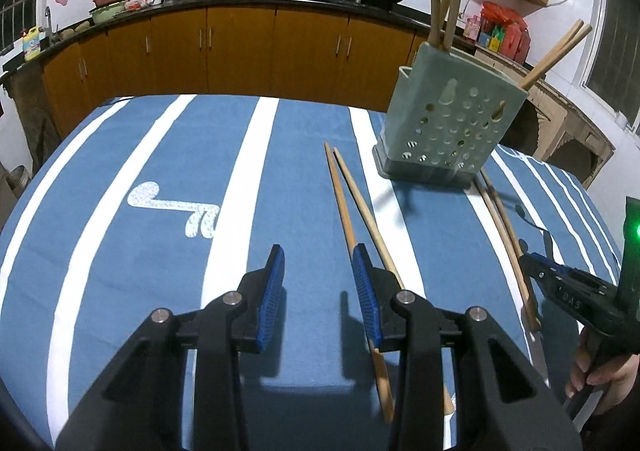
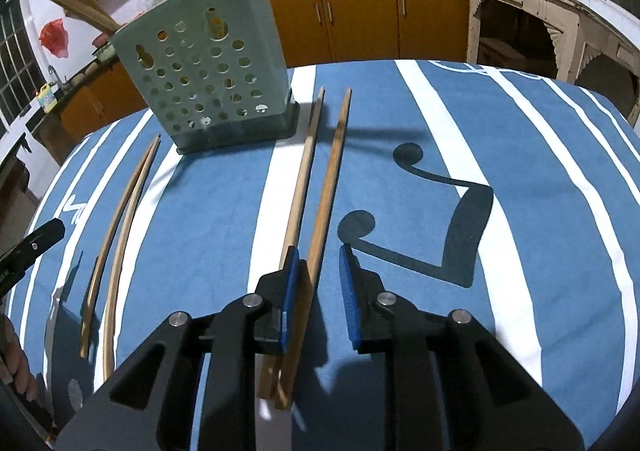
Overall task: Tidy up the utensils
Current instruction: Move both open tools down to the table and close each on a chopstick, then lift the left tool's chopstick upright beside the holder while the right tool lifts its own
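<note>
Hovering low over the blue cloth with white stripes [image 1: 168, 155], blue-padded left gripper [image 1: 318, 283] spread wide, holding nothing. One pair of long wooden chopsticks [image 1: 352, 207] lying on the cloth, passing under its right finger. Blue-padded right gripper [image 2: 319, 279] likewise spread, straddling one stick of a second wooden pair [image 2: 320, 187], untouched. Beyond both, upright on the cloth, pale green perforated plastic utensil holder [image 1: 448, 123] with chopsticks leaning out. Wooden kitchen cabinets [image 1: 240, 47] behind.
</note>
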A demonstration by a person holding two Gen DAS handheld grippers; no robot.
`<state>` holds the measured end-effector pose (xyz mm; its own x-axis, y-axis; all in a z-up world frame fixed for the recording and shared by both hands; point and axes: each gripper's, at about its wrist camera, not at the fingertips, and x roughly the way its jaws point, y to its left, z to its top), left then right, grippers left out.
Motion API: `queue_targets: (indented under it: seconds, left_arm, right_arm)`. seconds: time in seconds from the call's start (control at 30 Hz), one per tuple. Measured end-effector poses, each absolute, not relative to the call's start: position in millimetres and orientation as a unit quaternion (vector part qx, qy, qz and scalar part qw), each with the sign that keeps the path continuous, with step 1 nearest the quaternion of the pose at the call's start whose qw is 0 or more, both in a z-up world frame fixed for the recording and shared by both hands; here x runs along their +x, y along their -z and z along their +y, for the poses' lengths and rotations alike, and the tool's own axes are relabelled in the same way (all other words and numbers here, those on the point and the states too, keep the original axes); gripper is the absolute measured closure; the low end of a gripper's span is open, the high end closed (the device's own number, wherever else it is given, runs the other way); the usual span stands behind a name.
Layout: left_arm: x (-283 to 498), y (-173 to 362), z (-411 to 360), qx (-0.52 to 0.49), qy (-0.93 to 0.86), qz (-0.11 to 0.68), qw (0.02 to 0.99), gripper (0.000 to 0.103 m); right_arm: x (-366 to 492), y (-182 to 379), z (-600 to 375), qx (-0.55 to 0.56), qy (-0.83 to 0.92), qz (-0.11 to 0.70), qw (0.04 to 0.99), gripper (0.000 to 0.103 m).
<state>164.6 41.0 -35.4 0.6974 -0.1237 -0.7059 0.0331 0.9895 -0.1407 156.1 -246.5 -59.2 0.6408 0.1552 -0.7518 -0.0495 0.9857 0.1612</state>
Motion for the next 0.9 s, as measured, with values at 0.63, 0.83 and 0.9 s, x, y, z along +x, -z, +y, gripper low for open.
queue_targets:
  seconds: [0.63, 0.83, 0.9]
  left_arm:
    - [176, 67, 3, -0.023, 0.060, 0.434, 0.899, 0.081]
    - [181, 68, 9, -0.019, 0.044, 0.431, 0.901, 0.095]
    - [185, 68, 19, -0.023, 0.033, 0.430, 0.902, 0.095]
  right_arm:
    - [159, 61, -291, 0.090, -0.002, 0.419, 0.904, 0.095]
    - [160, 61, -290, 0.088, -0.005, 0.418, 0.904, 0.095]
    - [160, 61, -290, 0.086, -0.005, 0.417, 0.905, 0.095]
